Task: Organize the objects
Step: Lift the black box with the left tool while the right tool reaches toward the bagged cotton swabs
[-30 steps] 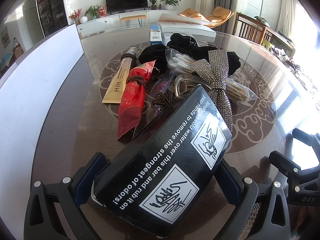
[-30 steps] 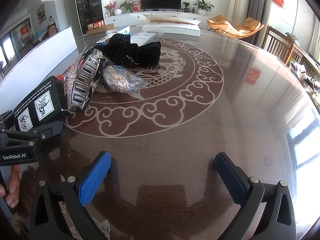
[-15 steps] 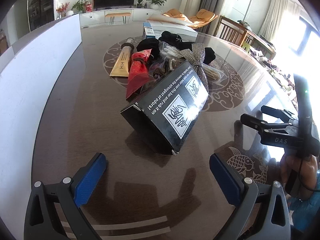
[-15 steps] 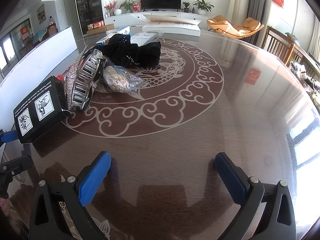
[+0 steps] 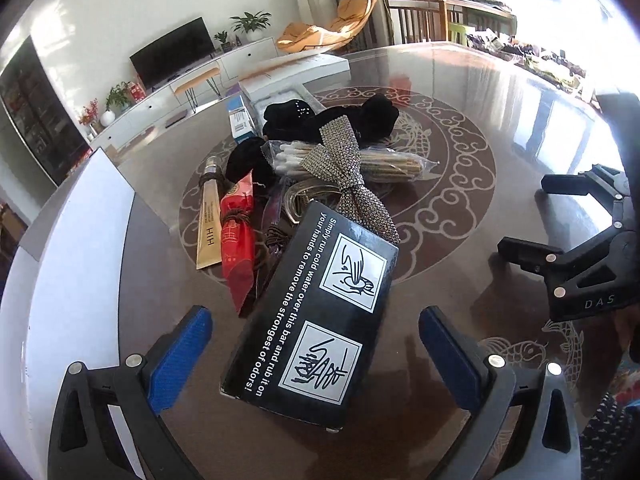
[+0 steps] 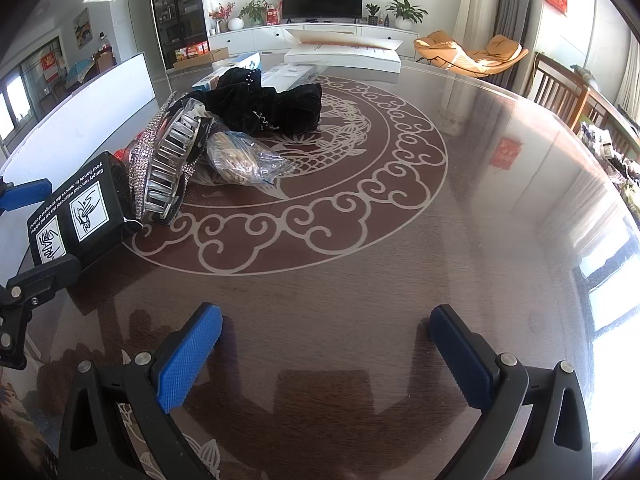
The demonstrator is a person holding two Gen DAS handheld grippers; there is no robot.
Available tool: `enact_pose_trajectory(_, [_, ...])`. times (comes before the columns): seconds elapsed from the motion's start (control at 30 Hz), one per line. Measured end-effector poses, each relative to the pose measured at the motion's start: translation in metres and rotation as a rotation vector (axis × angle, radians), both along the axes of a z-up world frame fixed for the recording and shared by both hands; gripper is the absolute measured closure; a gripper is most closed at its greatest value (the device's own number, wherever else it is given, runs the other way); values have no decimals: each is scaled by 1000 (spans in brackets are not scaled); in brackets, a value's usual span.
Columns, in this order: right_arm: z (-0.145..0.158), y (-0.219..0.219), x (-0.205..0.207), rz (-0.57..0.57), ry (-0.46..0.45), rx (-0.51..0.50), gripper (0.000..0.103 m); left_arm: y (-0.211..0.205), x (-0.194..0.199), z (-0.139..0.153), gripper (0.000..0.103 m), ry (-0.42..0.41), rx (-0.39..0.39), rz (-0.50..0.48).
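Note:
A black printed box (image 5: 316, 320) leans against a pile of small items on the round brown table; it also shows in the right wrist view (image 6: 76, 216). My left gripper (image 5: 316, 344) is open, its blue pads either side of the box's near end without touching it. The pile holds a red packet (image 5: 238, 236), a gold tube (image 5: 208, 224), a rhinestone bow (image 5: 348, 172), a bag of cotton swabs (image 5: 384, 160) and black velvet pieces (image 5: 352, 120). My right gripper (image 6: 324, 344) is open and empty over bare table, right of the pile.
A white board (image 5: 68, 264) stands along the table's left edge. White and blue boxes (image 5: 288, 76) lie at the far side. The right gripper's black frame (image 5: 580, 264) shows to the right in the left wrist view. Chairs stand beyond the table.
My left gripper let go of the black box, pulled back, then moved close again with the pads either side of it. The right gripper has not moved.

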State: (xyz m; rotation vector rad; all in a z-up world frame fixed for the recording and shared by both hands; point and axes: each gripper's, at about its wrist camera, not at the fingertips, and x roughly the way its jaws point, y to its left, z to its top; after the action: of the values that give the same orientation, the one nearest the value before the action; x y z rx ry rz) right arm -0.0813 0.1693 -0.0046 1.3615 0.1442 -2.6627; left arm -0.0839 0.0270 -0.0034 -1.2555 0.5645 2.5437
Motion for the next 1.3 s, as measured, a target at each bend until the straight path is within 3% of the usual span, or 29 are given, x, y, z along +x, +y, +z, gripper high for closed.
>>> enact_pose_trajectory(0.07, [0, 0, 0, 0, 0, 0, 0, 2, 4, -5, 30, -1, -22, -26])
enact_pose_trajectory(0.13, [0, 0, 1, 0, 0, 0, 0, 0, 10, -8, 44, -51, 34, -53])
enact_pose_trajectory(0.2, [0, 0, 0, 0, 0, 0, 0, -6, 25, -10, 45, -87, 112, -70])
enact_pose_trajectory(0.4, [0, 0, 0, 0, 0, 0, 0, -29, 67, -15, 43, -138, 213, -5])
enact_pose_trajectory(0.53, [0, 0, 0, 0, 0, 0, 0, -32, 71, -19, 23, -133, 202, 25])
enact_pose_trajectory(0.93, [1, 0, 1, -1, 0, -1, 0, -1, 44, -21, 20, -145, 173, 64])
enact_pose_trajectory(1.0, [1, 0, 1, -1, 0, -1, 0, 2, 40, -19, 26, -129, 159, 89])
enact_pose_trajectory(1.03, [1, 0, 1, 2, -2, -3, 0, 0, 40, -17, 43, -116, 161, 102])
enact_pose_trajectory(1.13, [8, 0, -13, 63, -39, -53, 0, -9, 46, -16, 45, -114, 198, 124])
enact_pose_trajectory(1.23, [24, -19, -52, 138, -57, 10, 11, -18, 57, -17, 45, -95, 186, 148])
enact_pose_trajectory(1.3, [29, -39, -83, 198, -84, 49, 25, -25, 64, -16, 45, -100, 205, 160])
